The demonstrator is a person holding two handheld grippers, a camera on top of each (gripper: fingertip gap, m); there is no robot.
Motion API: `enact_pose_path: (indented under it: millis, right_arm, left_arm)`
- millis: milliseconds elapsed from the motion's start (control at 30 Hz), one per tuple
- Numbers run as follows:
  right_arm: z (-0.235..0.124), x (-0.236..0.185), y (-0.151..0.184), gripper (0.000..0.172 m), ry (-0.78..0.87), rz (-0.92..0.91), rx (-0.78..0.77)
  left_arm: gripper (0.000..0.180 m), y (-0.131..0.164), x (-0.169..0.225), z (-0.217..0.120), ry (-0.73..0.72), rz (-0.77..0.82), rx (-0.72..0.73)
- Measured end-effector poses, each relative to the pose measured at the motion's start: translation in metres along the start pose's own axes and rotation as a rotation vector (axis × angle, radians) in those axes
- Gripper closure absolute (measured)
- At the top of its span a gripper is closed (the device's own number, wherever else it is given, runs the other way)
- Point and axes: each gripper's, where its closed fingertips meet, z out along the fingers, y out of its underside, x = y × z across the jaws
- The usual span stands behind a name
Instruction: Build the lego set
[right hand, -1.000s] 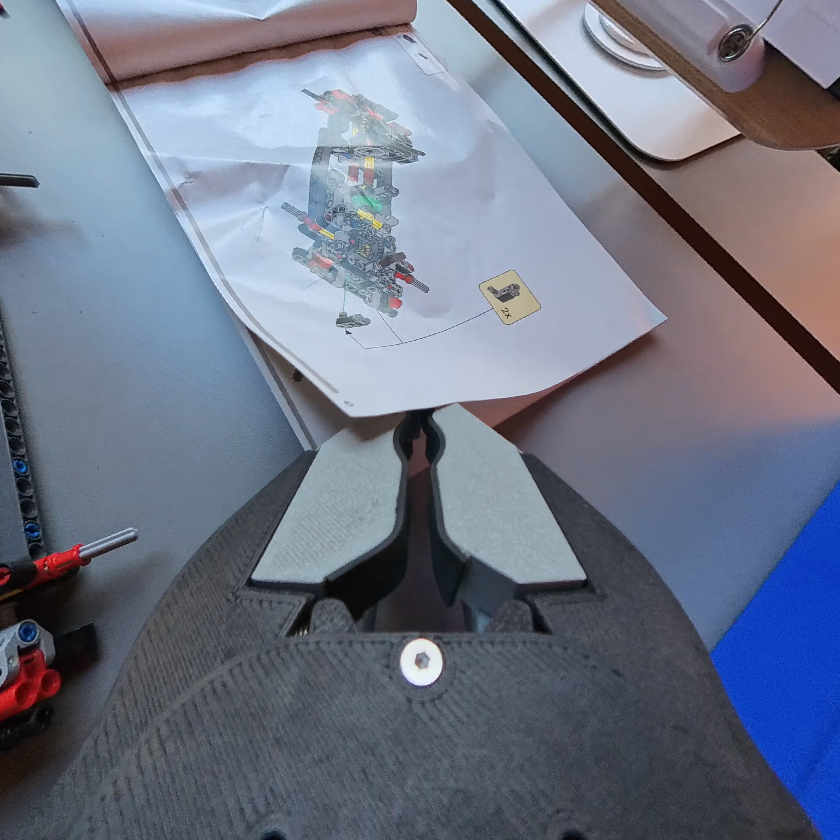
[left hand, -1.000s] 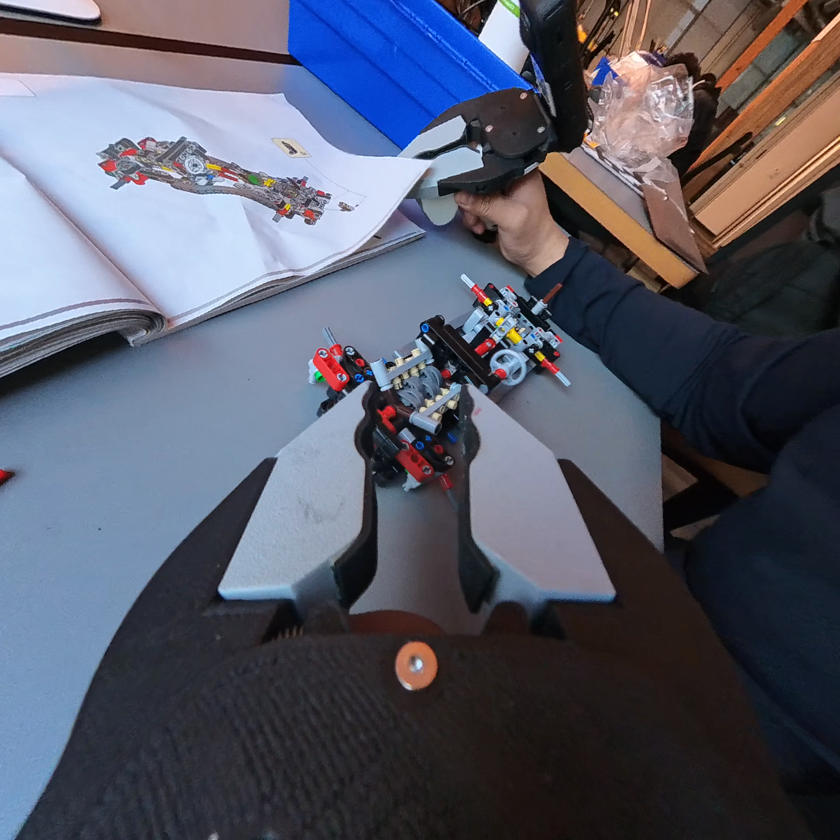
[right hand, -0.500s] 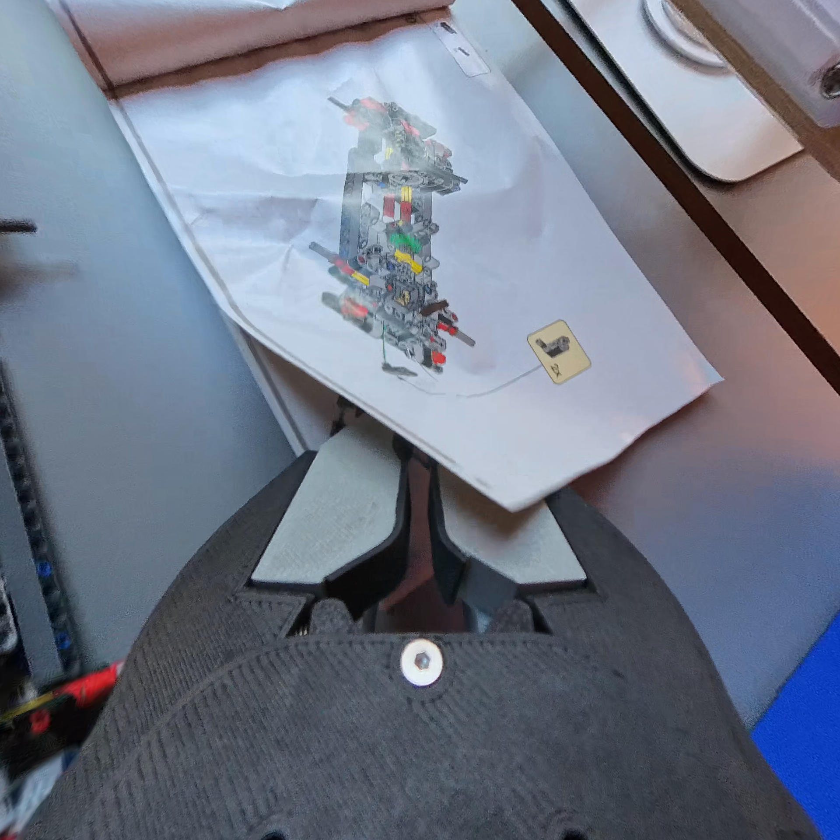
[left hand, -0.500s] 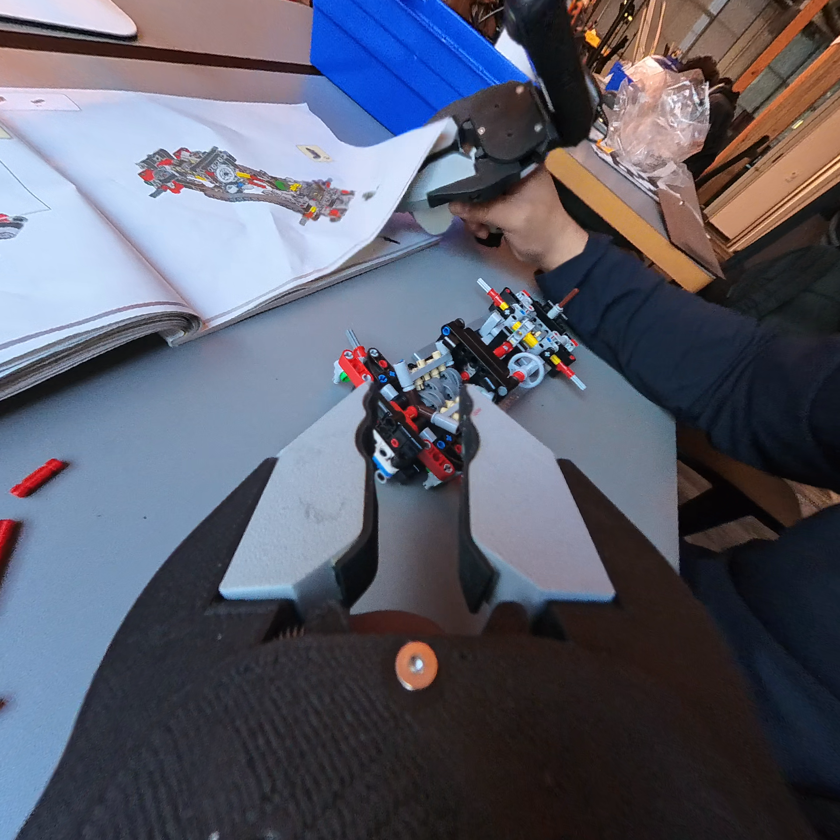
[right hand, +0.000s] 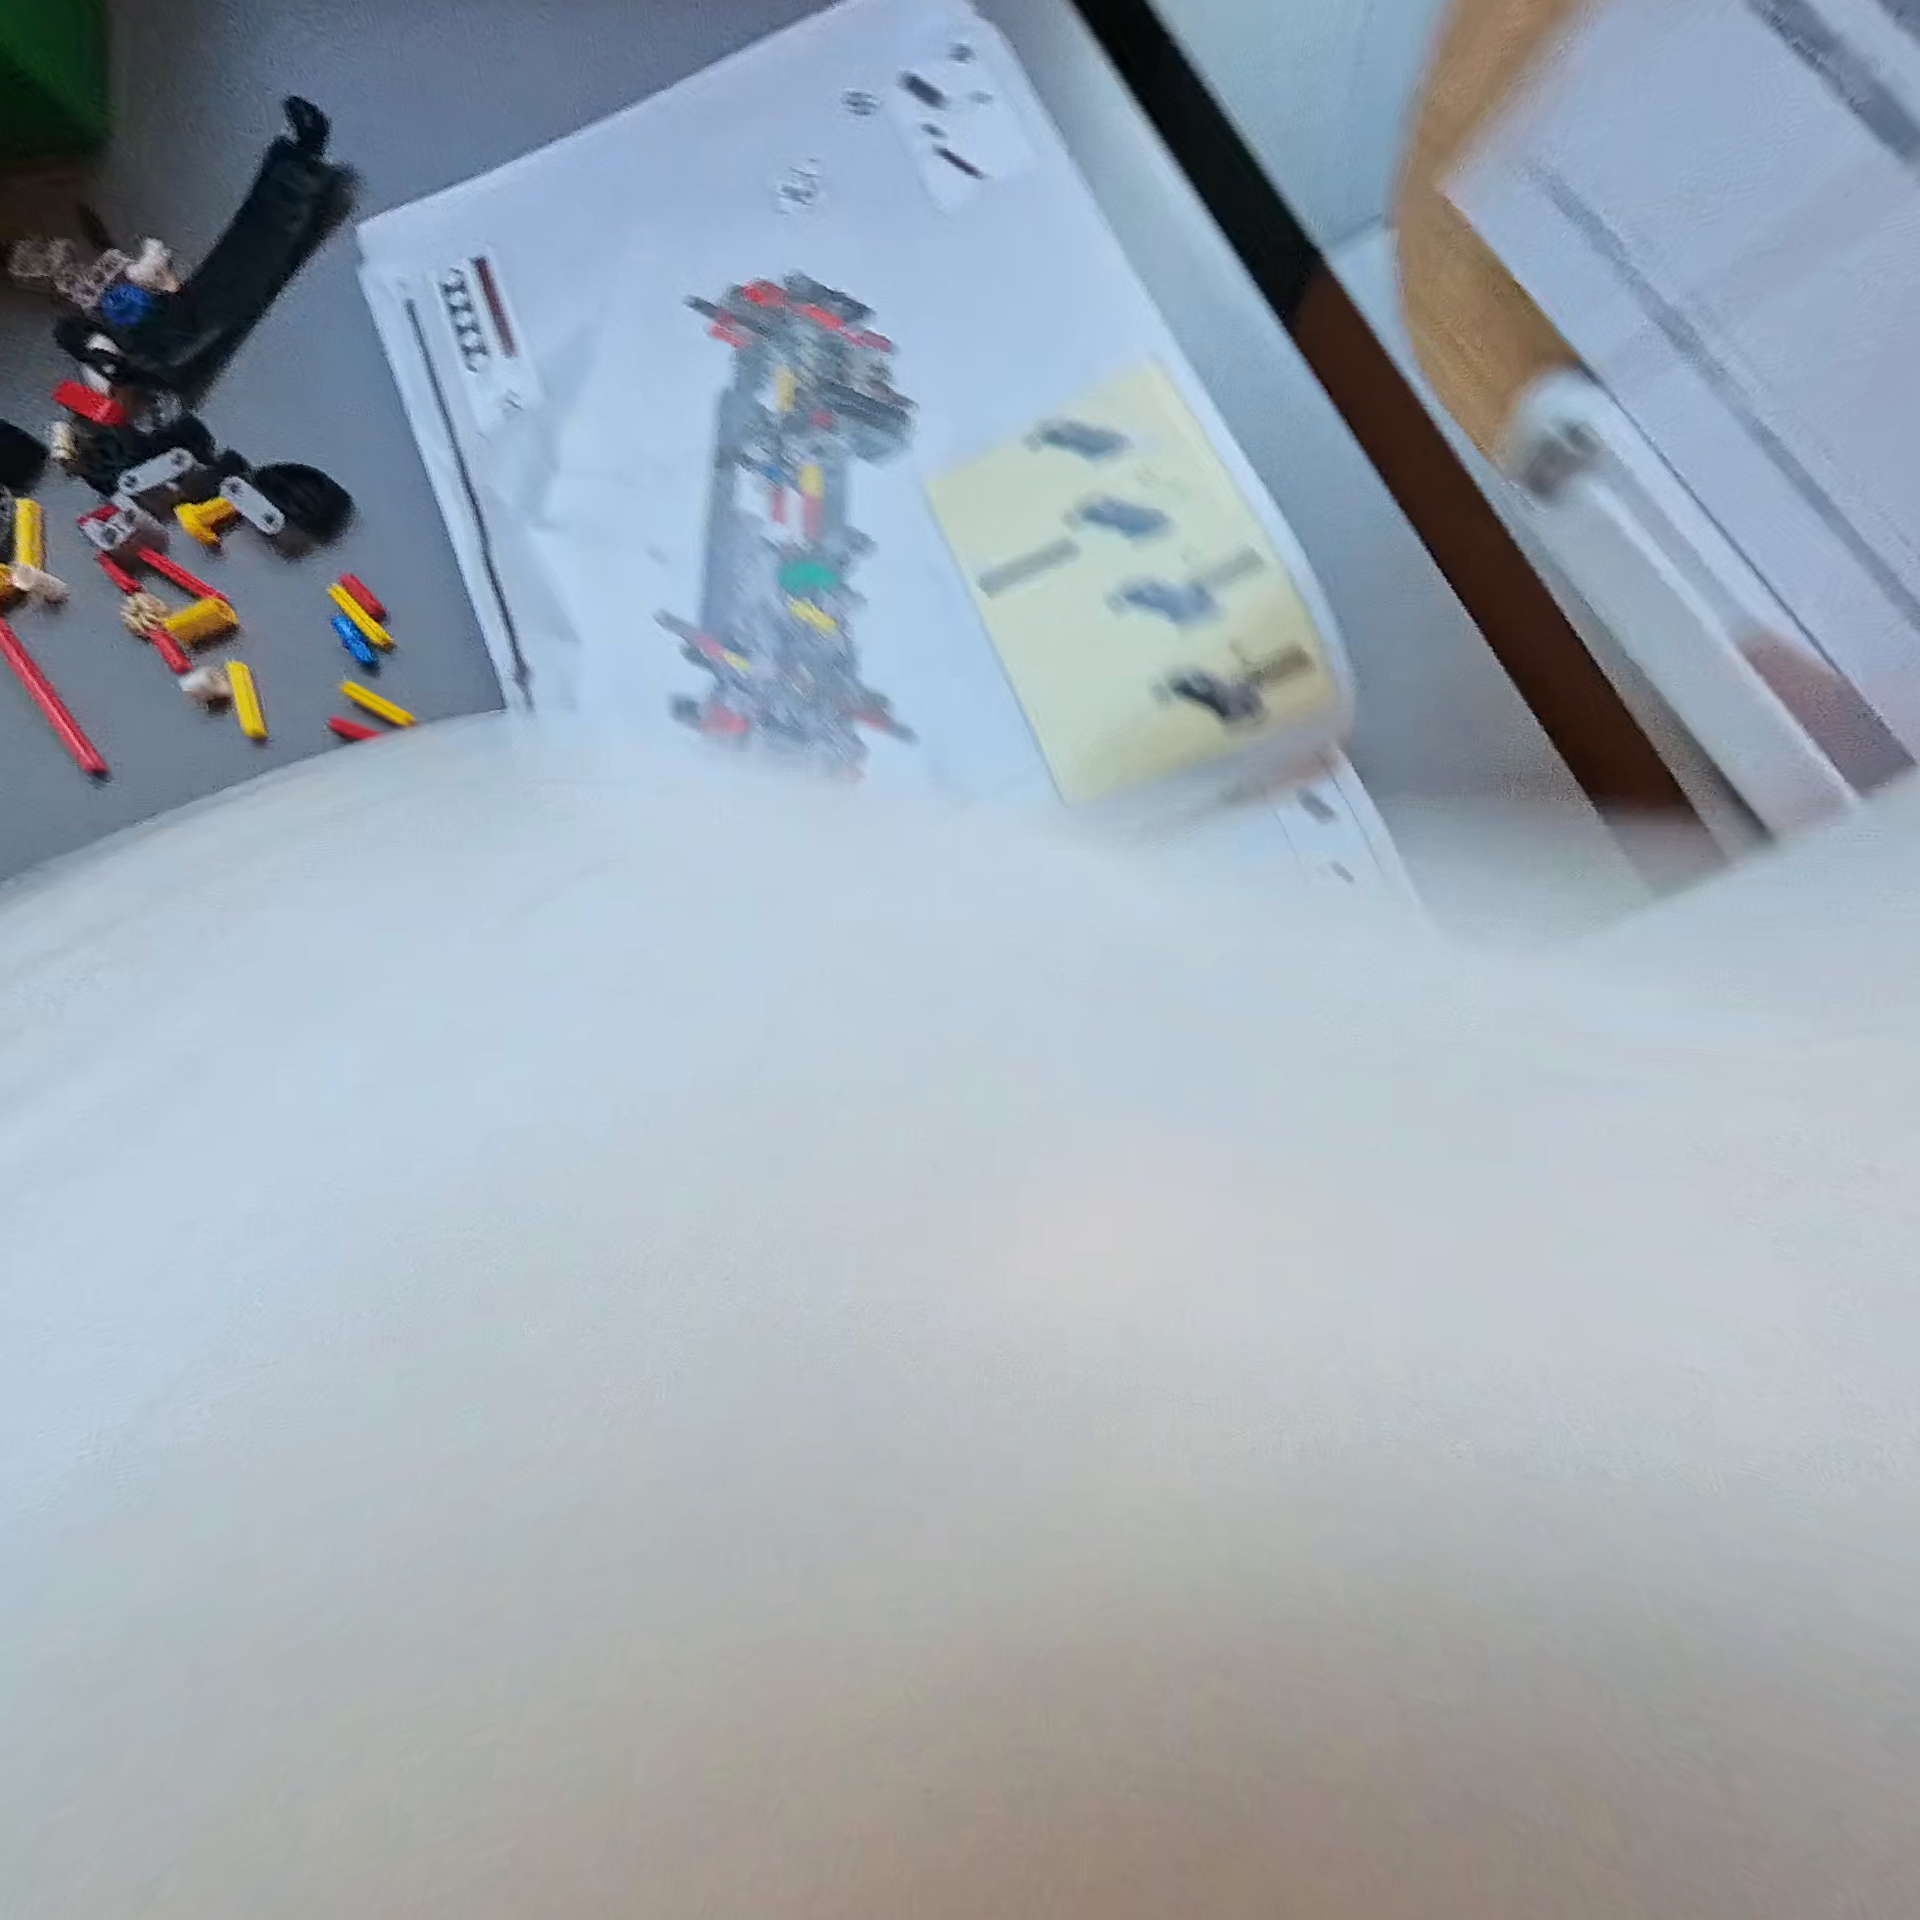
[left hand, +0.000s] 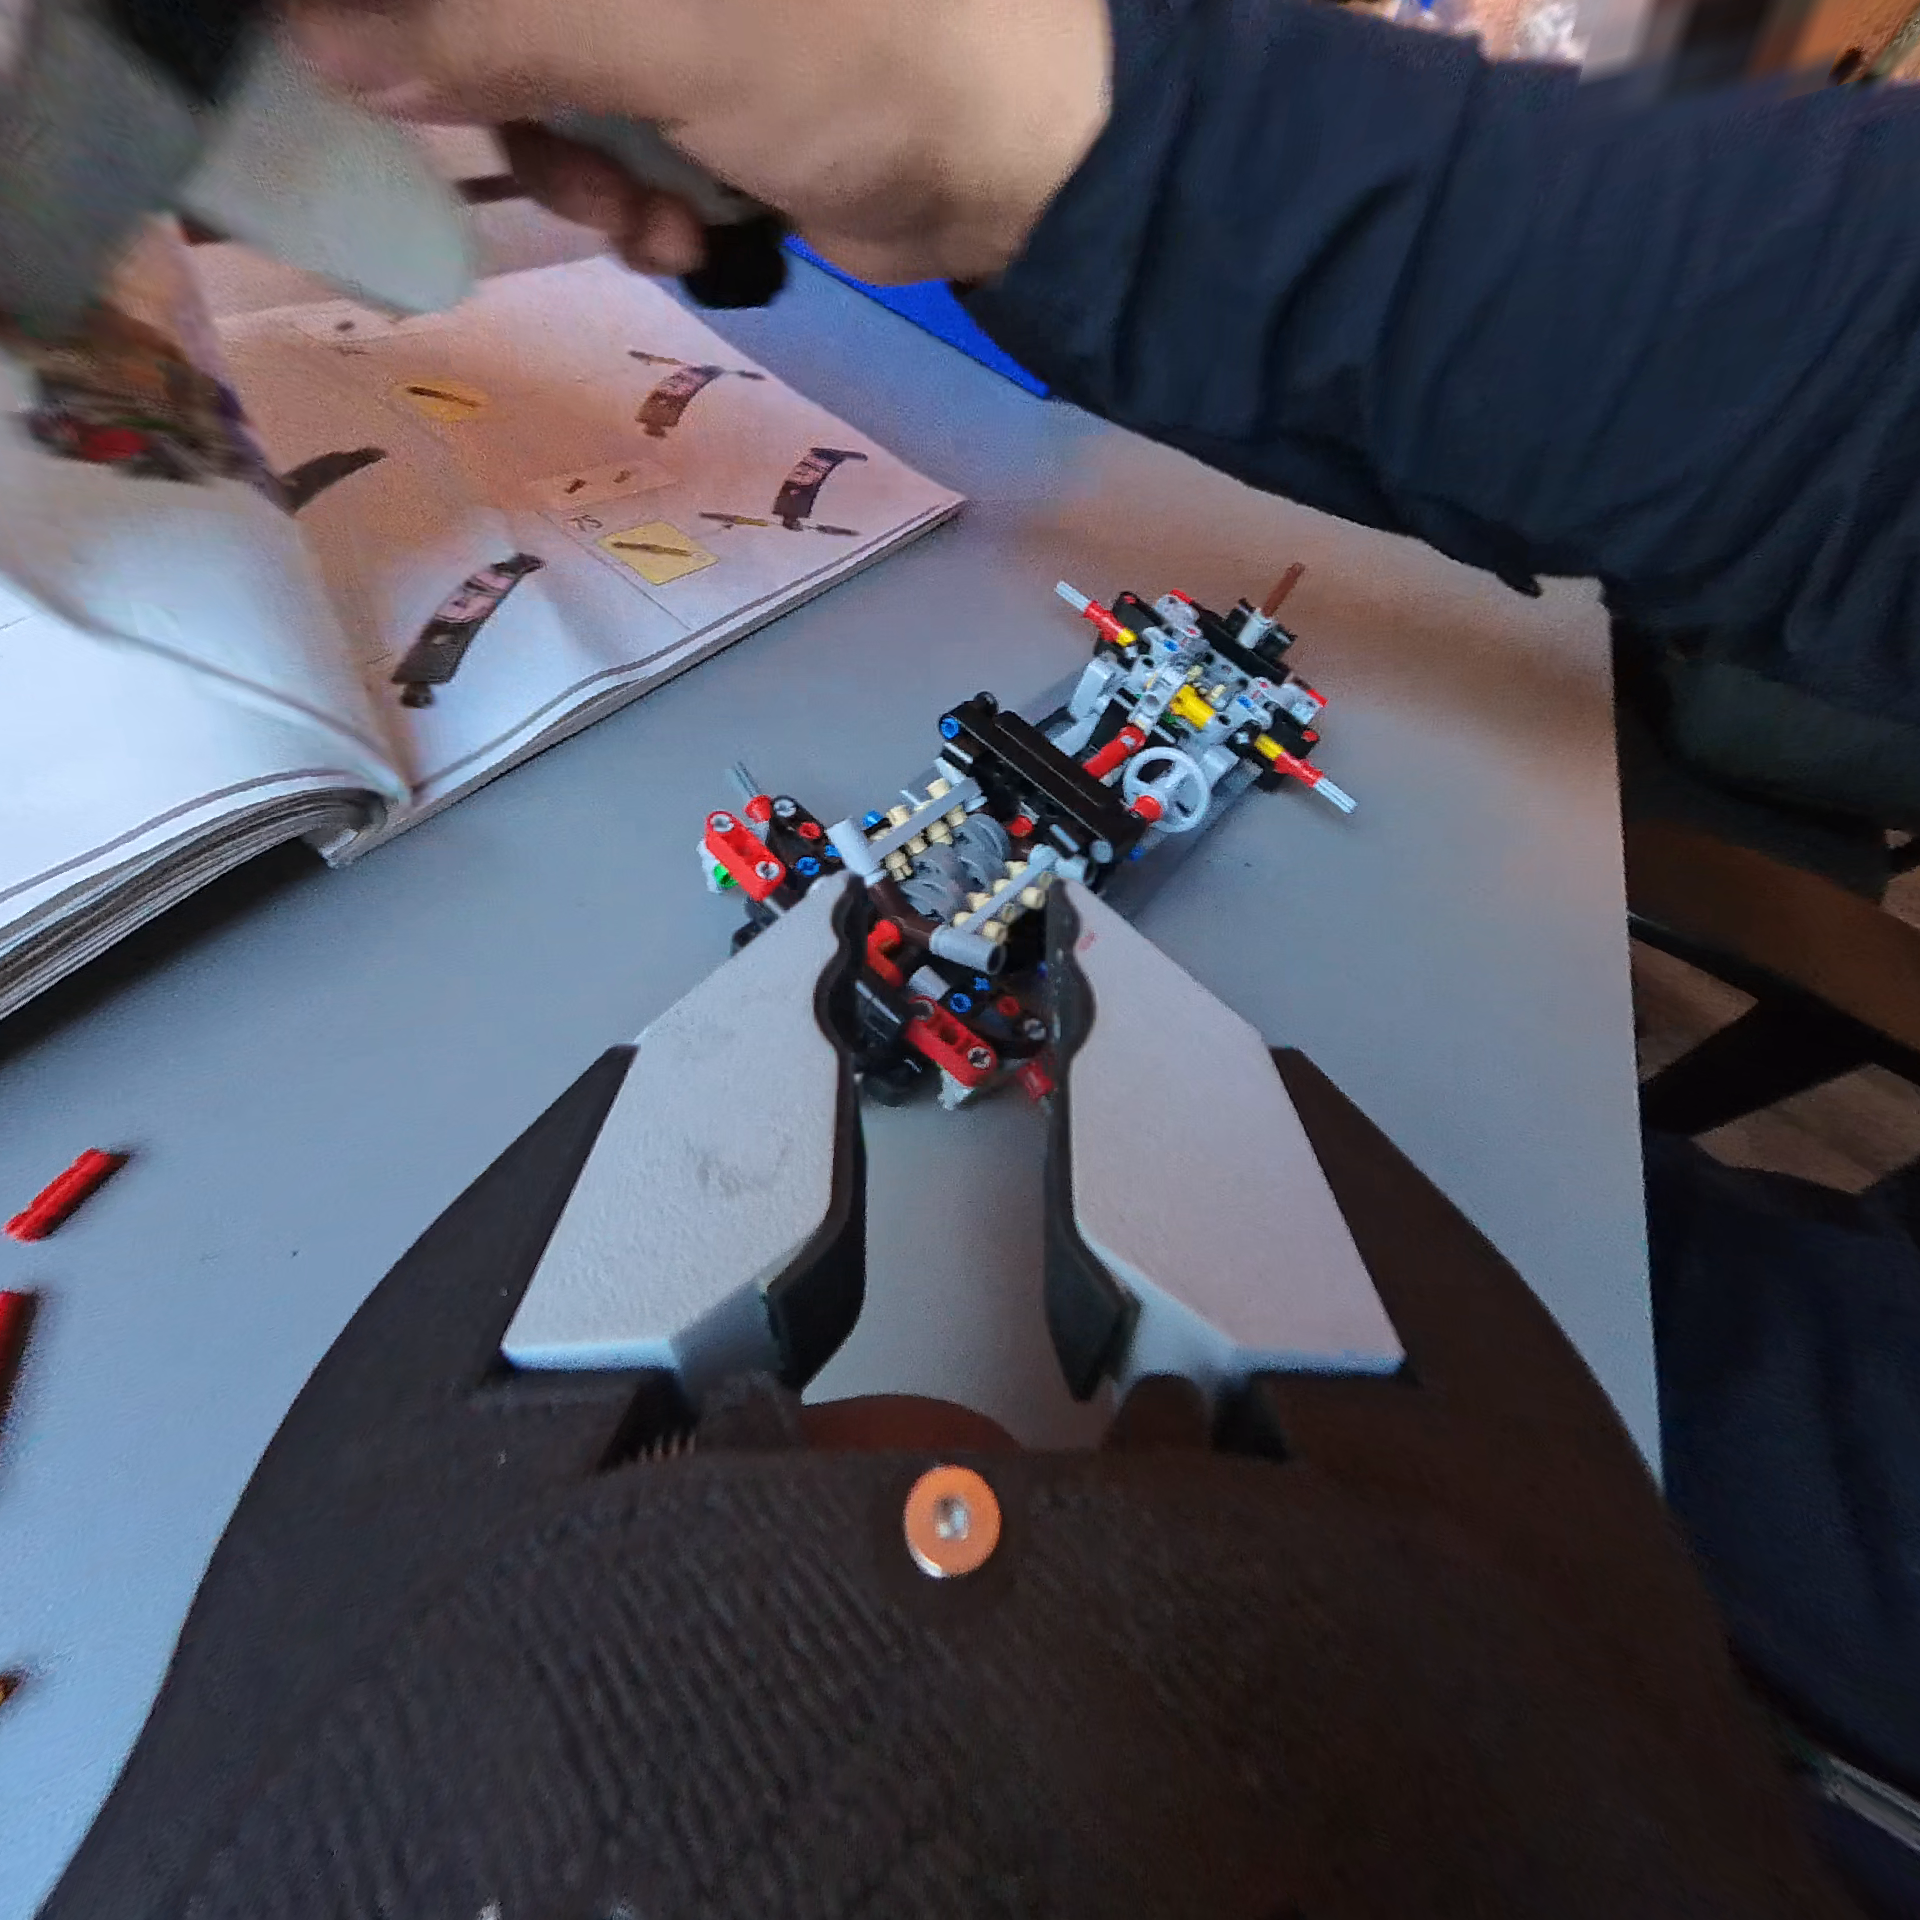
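The brick-built car chassis (left hand: pixel 1023 831) lies on the grey desk (left hand: pixel 1351 1039) toward its right edge, and the left gripper (left hand: pixel 951 987) reaches low over the desk, its fingers (left hand: pixel 748 1039) set part-way apart and closed around the chassis's near end. The right hand (left hand: pixel 862 114) is raised over the open instruction booklet (left hand: pixel 623 540) at the far side, carrying the right gripper (left hand: pixel 260 187). It is blurred, and a lifted white page (right hand: pixel 935 1247) covers its fingers, so I cannot tell their state.
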Motion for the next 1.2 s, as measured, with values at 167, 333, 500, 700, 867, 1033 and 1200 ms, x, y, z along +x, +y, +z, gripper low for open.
enact_pose_path:
  millis: [167, 333, 500, 700, 867, 1033, 1200]
  right_arm:
    - [0.062, -0.041, -0.027, 0.172, -0.064, -0.126, -0.170]
    - [0.064, -0.093, -0.028, 0.172, -0.313, -0.103, -0.226]
    - [-0.038, -0.055, -0.056, 0.152, -0.170, 0.071, 0.202]
    - [-0.099, 0.011, 0.044, 0.094, 0.224, 0.452, 0.285]
    - [-0.057, -0.037, 0.004, 0.075, 0.288, 0.201, 0.200]
    - [0.031, -0.020, -0.004, 0.150, 0.411, -0.076, -0.166]
    - [0.063, -0.086, -0.053, 0.172, 0.129, -0.232, -0.071]
  left_arm:
    - [0.149, 0.004, 0.003, 0.002, -0.004, 0.055, -0.024]
    - [0.150, 0.000, -0.001, -0.002, -0.021, 0.061, -0.016]
    - [0.150, -0.002, -0.002, -0.004, -0.016, 0.036, -0.008]
    - [0.150, 0.001, 0.004, 0.000, -0.001, 0.039, -0.022]
    - [0.151, 0.003, 0.011, 0.003, 0.001, 0.068, -0.030]
    - [0.151, 0.005, 0.020, 0.007, 0.026, 0.094, -0.029]
    - [0.154, 0.004, 0.015, 0.004, -0.021, 0.150, -0.027]
